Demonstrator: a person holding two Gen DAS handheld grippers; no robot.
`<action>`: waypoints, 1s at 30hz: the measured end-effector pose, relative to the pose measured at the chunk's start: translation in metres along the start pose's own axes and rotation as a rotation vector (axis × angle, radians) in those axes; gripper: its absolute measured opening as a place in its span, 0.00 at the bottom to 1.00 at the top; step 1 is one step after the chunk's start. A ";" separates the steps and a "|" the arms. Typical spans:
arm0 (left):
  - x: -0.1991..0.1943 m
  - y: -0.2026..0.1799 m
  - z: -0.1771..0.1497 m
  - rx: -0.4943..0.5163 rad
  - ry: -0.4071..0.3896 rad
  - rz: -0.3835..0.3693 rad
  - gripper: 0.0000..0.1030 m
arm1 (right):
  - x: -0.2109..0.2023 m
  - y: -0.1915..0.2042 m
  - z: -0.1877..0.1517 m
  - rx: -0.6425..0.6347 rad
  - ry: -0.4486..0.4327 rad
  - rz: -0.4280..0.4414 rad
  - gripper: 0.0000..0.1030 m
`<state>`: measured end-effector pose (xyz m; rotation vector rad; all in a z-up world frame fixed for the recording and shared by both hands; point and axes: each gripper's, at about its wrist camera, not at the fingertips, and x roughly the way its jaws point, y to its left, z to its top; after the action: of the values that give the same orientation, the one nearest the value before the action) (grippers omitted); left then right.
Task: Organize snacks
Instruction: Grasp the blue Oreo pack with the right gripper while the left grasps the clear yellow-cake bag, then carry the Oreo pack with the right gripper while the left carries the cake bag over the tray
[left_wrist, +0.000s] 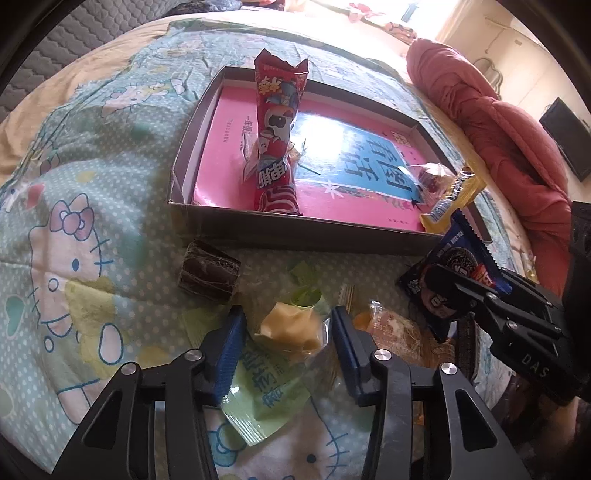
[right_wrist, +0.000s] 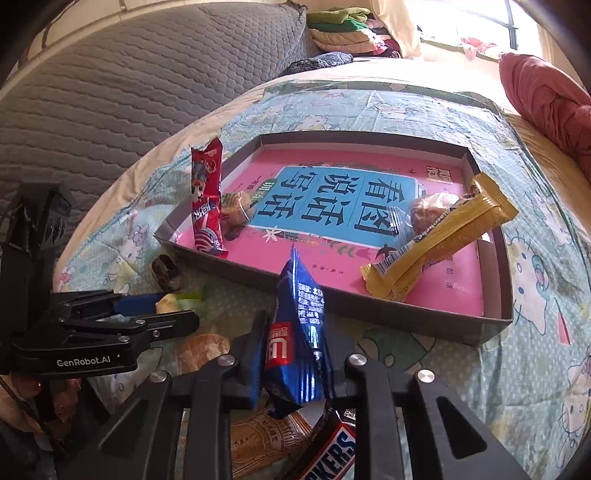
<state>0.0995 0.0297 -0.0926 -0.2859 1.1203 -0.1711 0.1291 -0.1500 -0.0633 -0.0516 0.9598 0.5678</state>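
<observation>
Right gripper (right_wrist: 295, 363) jaws clamped on blue cookie packet (right_wrist: 299, 332), just outside the grey box (right_wrist: 388, 317). Left gripper (left_wrist: 288, 339) part-open around green-wrapped pastry (left_wrist: 291, 328) on the bedsheet (left_wrist: 92, 258); pad contact unclear, probably not gripping.

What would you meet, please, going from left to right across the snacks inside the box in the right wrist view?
Red snack packet → small round wrapped pastry → clear-wrapped bun → yellow bar wrapper.

Home bedroom: cartoon bedsheet (left_wrist: 92, 229), headboard (right_wrist: 110, 92).
</observation>
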 end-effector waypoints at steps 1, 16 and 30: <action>-0.001 0.001 -0.001 0.000 0.002 -0.010 0.44 | -0.001 -0.001 0.000 0.009 -0.004 0.002 0.23; -0.026 -0.008 -0.011 0.049 -0.035 -0.073 0.42 | -0.024 -0.010 0.004 0.090 -0.092 0.034 0.22; -0.054 -0.012 -0.011 0.072 -0.103 -0.086 0.42 | -0.039 -0.007 0.007 0.114 -0.142 0.056 0.22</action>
<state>0.0671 0.0316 -0.0471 -0.2762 0.9982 -0.2694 0.1205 -0.1712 -0.0302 0.1171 0.8557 0.5599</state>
